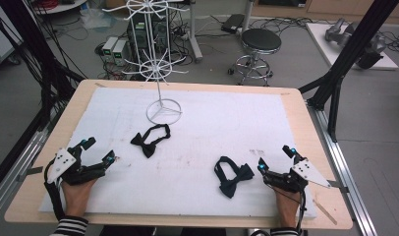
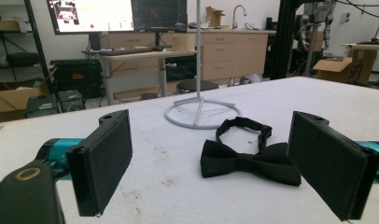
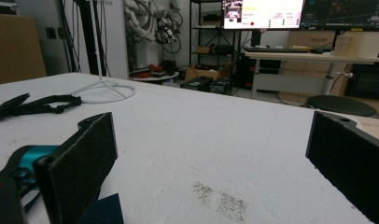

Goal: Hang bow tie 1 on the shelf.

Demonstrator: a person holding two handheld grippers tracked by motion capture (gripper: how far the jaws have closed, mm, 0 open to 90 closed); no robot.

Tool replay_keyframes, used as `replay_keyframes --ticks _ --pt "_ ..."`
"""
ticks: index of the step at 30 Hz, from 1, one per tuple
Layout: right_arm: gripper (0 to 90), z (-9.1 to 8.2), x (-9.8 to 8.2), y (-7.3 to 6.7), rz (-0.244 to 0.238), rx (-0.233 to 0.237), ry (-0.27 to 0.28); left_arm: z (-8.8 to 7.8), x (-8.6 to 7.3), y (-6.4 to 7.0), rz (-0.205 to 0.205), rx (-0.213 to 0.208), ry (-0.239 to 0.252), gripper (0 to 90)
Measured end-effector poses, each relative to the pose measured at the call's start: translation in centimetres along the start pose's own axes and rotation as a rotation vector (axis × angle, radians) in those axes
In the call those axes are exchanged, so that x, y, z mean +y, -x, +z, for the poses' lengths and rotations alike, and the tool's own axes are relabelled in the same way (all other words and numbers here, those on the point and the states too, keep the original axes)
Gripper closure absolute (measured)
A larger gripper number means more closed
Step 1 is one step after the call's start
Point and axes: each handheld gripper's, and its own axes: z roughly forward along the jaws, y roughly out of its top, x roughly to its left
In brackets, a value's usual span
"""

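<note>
Two black bow ties lie on the white foam sheet. One bow tie rests left of centre, near the ring base of the white wire stand. The other bow tie lies just left of my right gripper, which is open and empty on the sheet. My left gripper rests open at the sheet's left edge. In the left gripper view, the left gripper has wide jaws that frame the first bow tie farther ahead, untouched. In the right gripper view, the right gripper holds nothing.
The stand's tall pole with wire arms rises at the back of the sheet. A wooden table edge borders the foam. A stool and cables sit on the floor beyond. Bare sheet lies between the two bow ties.
</note>
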Motion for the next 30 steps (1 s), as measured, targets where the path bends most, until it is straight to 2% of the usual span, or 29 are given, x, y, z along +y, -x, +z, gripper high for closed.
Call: replay_keyframes --ticks 11,17,20,24,30 --pt "1.2 -0.03 -0.01 0.03 0.007 0.0 -0.001 -0.04 -0.01 0.02 0.008 0.005 -0.001 14.6" --pt "1.2 -0.17 -0.06 -0.1 -0.005 -0.023 0.016 -0.08 -0.03 0.02 0.002 0.007 0.008 14.6" --pt "1.2 -0.12 -0.05 -0.05 0.006 -0.025 0.012 -0.1 -0.03 -0.01 0.001 0.007 0.007 14.6" --pt "1.2 -0.05 0.0 -0.11 -0.002 -0.019 0.004 -0.08 -0.03 0.03 0.004 0.006 0.01 14.6" --pt "1.2 0.1 0.32 0.19 0.021 0.005 -0.023 -0.14 -0.04 0.01 0.004 0.007 0.014 14.6"
